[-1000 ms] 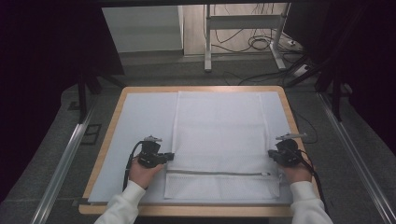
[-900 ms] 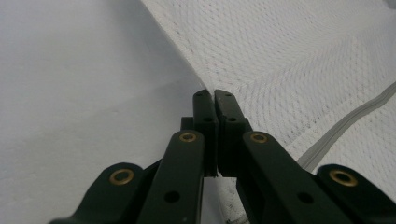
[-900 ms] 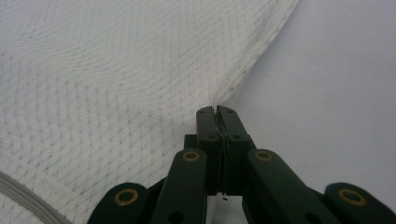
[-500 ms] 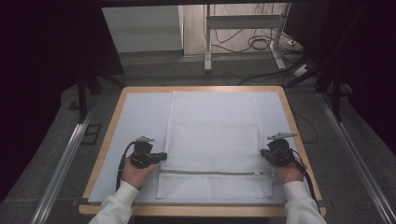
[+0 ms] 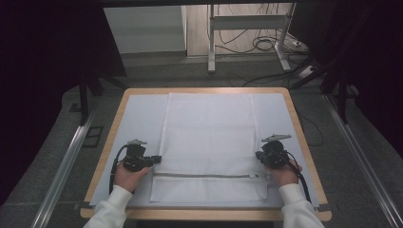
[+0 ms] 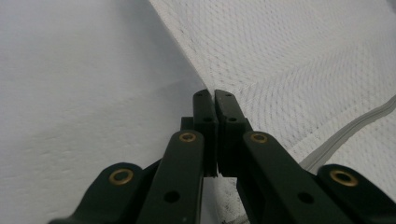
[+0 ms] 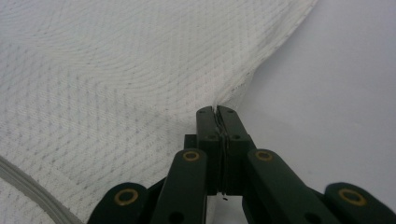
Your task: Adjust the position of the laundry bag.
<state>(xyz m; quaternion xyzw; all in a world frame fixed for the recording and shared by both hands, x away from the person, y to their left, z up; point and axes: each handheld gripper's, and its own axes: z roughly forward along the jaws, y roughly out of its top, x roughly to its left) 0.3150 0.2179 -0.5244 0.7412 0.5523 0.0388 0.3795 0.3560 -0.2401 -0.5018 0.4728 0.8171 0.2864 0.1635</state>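
While the person's two hands sit near the front edge of the wooden-rimmed tabletop (image 5: 110, 137) with its pale blue-white cover, the left tongs (image 5: 156, 160) are pressed together on the left side edge of the white rectangular mesh laundry bag (image 5: 206, 137), just above its grey zipper (image 5: 204, 176). Opposite them, the right tongs (image 5: 259, 155) pinch the bag's right side edge. Farther off, the bag lies flat up the middle of the tabletop, its far end near the back rim.

Beyond the wooden table (image 5: 304, 123) a metal stand (image 5: 247, 28) rises from grey floor (image 5: 157, 71), cables (image 5: 266, 45) coiled beside it; darkness flanks both sides.
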